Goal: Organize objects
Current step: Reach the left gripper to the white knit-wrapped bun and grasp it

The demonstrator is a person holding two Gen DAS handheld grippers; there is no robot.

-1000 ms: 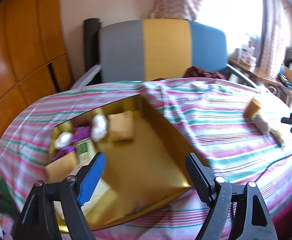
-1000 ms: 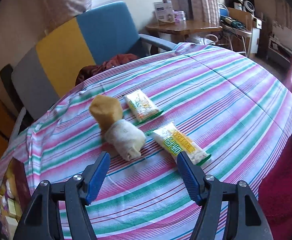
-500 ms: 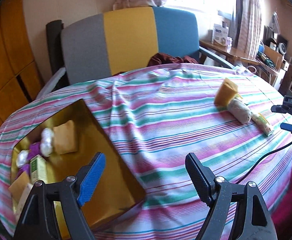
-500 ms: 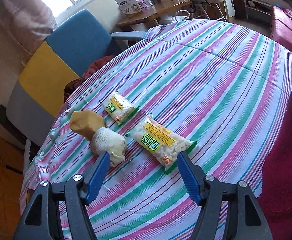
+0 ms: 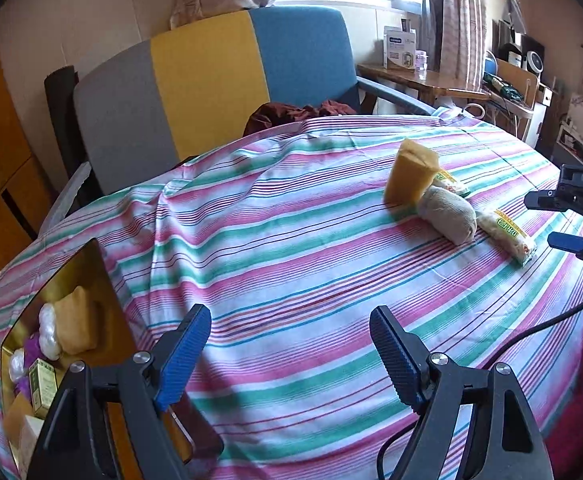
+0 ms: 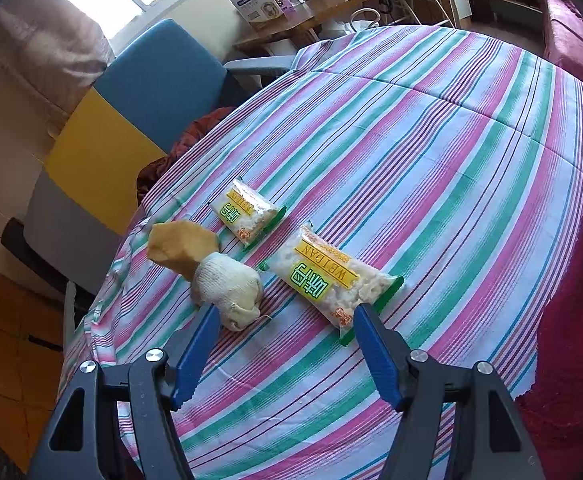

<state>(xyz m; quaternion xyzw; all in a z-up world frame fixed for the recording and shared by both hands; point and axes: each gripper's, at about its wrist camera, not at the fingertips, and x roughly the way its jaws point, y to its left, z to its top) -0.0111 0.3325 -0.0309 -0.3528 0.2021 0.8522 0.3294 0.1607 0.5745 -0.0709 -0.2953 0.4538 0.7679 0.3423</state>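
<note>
My left gripper (image 5: 291,332) hangs open and empty over the striped tablecloth (image 5: 291,264), just right of the gold box (image 5: 95,268). The box holds a tan pouch (image 5: 77,320), white rolls and a small green carton. Far right on the cloth, a tan pouch (image 5: 409,172) leans by a white cloth roll (image 5: 447,216) and a snack packet (image 5: 507,236). My right gripper (image 6: 287,320) is open just short of them. The white roll (image 6: 227,284) touches its left fingertip and the near snack packet (image 6: 327,276) lies at its right one. A second packet (image 6: 243,212) lies behind.
A grey, yellow and blue chair (image 5: 211,80) stands behind the table with a maroon cloth (image 5: 291,114) on its seat. A wooden side table (image 5: 419,80) with boxes stands under the window. A black cable (image 5: 531,336) trails over the table's right edge. Maroon upholstery (image 6: 571,320) borders the right.
My left gripper has swung right, from over the gold box to the striped cloth beside it. My right gripper has rolled and closed in on the white roll and the near packet.
</note>
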